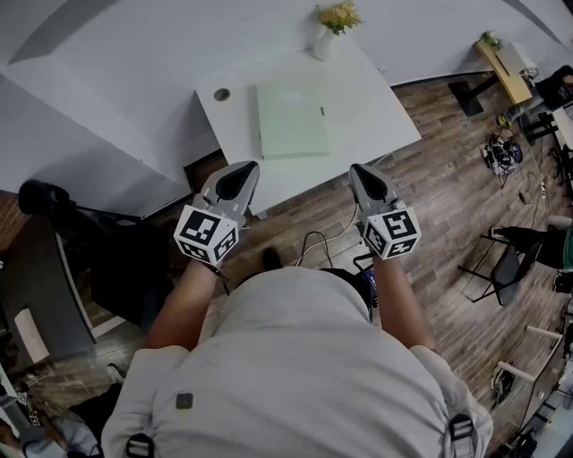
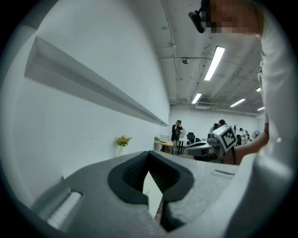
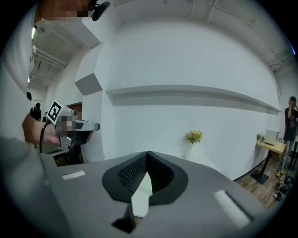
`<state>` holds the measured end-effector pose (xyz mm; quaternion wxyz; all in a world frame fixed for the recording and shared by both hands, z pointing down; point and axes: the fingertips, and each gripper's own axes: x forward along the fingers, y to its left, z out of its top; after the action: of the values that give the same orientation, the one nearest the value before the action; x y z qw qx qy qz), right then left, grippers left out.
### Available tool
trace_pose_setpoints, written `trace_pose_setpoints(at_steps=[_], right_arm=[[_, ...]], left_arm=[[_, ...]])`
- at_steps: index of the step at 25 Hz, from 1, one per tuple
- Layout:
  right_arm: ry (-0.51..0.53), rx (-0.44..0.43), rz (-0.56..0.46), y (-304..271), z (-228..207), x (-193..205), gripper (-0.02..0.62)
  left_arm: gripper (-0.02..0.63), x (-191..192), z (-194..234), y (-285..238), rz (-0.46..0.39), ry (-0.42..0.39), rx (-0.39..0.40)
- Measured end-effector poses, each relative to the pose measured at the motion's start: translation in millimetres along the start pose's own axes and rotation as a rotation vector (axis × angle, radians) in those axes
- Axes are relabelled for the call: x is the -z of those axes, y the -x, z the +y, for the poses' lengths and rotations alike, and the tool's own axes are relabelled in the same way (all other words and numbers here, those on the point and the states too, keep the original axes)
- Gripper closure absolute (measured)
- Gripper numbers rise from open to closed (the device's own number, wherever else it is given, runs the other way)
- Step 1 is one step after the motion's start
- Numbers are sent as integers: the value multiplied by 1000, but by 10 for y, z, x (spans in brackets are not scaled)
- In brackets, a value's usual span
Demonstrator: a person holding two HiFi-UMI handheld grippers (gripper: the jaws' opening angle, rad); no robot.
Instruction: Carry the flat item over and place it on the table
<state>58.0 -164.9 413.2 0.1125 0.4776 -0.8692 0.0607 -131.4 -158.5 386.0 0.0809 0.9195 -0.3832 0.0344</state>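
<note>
A pale green flat item [image 1: 292,118] lies on the white table [image 1: 385,107], near its middle. Both grippers hover side by side just short of the table's front edge, apart from the item. My left gripper [image 1: 240,172] points at the table, jaws shut with nothing in them; its own view shows the jaws [image 2: 149,155] meeting at the tip. My right gripper [image 1: 361,172] is likewise shut and empty [image 3: 147,155]. Each gripper shows in the other's view: the right one [image 2: 198,148] and the left one [image 3: 88,126].
A white vase with yellow flowers [image 1: 333,25] stands at the table's far edge, and a round grommet [image 1: 221,94] sits at its left. A black chair [image 1: 85,237] is at my left. On the wooden floor to the right are cables [image 1: 501,152] and a folding chair [image 1: 501,264].
</note>
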Motion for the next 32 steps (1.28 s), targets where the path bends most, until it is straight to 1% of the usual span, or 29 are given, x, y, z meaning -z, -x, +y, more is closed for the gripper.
trace_pose_setpoints(at_steps=[8,11,17,20,28,32], right_arm=[[7,-53,-21,403,-139,44,586],[3,-78,-38,564,-190,40,586],[27,-158,-80,1058,-168,76,586],[31,-190,-88,1296,-161,133,586],[28,-238,-112,2006,-165,295,586],[28,-258,-116,2295,-125,379,586]], left_arm=[[606,-34,-541,-19,10,-18,-29],[606,-66,-750,-29,4,-26,-53],[606,-51,-1280,-38,-4,-50,-95],[606,-18,-1519,-34,-6,-47,-115],[606,69,-2268,44,-16,-61,-152],[606,97,-2538,164,-19,-63,-176]])
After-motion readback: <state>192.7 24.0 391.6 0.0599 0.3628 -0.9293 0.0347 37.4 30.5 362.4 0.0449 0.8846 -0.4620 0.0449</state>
